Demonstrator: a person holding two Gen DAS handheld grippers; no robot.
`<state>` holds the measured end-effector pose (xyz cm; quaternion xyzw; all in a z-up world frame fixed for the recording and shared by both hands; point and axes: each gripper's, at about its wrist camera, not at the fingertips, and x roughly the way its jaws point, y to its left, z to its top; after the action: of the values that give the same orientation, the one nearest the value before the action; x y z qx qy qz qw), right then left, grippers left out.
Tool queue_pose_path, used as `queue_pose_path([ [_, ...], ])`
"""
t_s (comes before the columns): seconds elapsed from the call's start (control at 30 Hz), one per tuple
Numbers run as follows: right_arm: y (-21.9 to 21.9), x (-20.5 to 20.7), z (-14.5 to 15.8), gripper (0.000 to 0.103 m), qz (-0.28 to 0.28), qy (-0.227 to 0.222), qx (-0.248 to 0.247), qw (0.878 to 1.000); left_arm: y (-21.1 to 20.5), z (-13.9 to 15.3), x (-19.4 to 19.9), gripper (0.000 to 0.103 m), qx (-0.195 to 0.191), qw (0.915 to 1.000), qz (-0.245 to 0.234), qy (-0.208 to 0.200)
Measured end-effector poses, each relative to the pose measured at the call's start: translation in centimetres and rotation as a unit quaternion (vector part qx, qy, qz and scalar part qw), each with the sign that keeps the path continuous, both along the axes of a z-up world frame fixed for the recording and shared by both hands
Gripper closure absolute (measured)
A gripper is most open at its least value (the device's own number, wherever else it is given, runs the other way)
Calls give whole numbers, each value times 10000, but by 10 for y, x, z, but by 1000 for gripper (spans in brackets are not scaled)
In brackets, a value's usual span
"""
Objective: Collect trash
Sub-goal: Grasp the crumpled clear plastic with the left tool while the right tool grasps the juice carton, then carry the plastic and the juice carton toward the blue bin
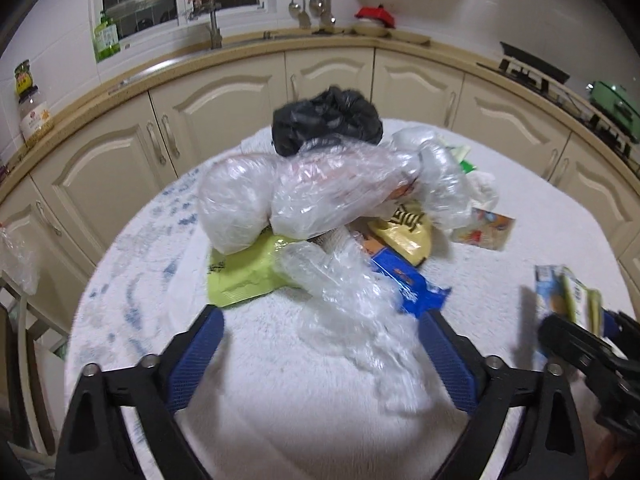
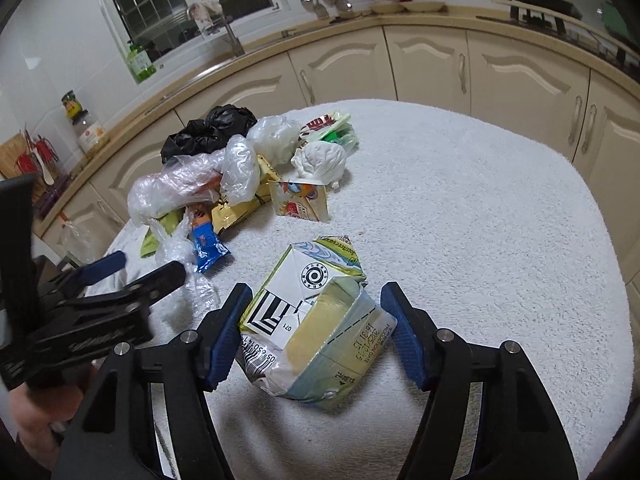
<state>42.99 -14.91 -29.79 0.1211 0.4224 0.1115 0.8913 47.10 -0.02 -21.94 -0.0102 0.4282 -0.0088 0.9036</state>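
Observation:
A pile of trash lies on the white towel-covered table [image 1: 280,400]: a black bag [image 1: 326,120], clear plastic bags [image 1: 312,192], a green wrapper [image 1: 240,276], a yellow packet [image 1: 404,232] and a blue wrapper [image 1: 408,284]. My left gripper [image 1: 320,320] is open, its fingers either side of a crumpled clear plastic sheet [image 1: 352,320]. My right gripper [image 2: 316,296] is open around a flattened milk carton [image 2: 312,320] lying on the table [image 2: 480,220]. The left gripper [image 2: 132,268] also shows in the right wrist view, beside the clear plastic.
A small printed carton [image 2: 300,200] and a white crumpled wad [image 2: 320,164] lie by the pile. Cream kitchen cabinets [image 1: 224,120], a counter with a sink tap [image 1: 214,28] and a stove [image 1: 532,68] curve behind the table.

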Motion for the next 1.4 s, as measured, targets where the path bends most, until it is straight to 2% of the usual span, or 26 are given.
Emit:
queue_pose_path([
  [0.03,0,0,0,35,-11,6,18,10000,-2,-4,10,25,-111,9999,-31,90],
  [0.07,-1,0,-1,35,-11,4,46,10000,-2,-4,17,32,-225,9997,-52,68],
  [0.1,-1,-1,-1,35,-11,-2,105,9999,-5,-3,22,44,-296,9995,-105,14],
  [0.13,-1,-2,-1,35,-11,-14,129,9999,-6,-3,24,61,-321,9994,-138,23],
  [0.2,-2,-3,0,35,-13,-32,129,9999,-6,-4,34,70,-380,9991,-208,2],
  [0.23,-3,-4,1,35,-9,-36,146,9999,-5,-5,36,78,-484,9984,-297,6],
  [0.27,-4,-6,1,35,-17,-43,146,9999,-5,-6,37,81,-536,9980,-323,6],
  [0.5,-12,-24,4,35,-121,-76,157,9998,2,-13,40,84,-928,9943,-525,-79],
  [0.93,-21,-65,25,35,-323,-299,153,9989,7,2,-9,84,-957,9905,-714,-684],
  [1.1,-22,-80,42,35,-310,-480,171,9982,11,12,-78,84,-916,9893,-688,-900],
  [1.4,-41,-108,83,35,-377,-951,273,9944,7,55,-145,84,-883,9835,-772,-1374],
])
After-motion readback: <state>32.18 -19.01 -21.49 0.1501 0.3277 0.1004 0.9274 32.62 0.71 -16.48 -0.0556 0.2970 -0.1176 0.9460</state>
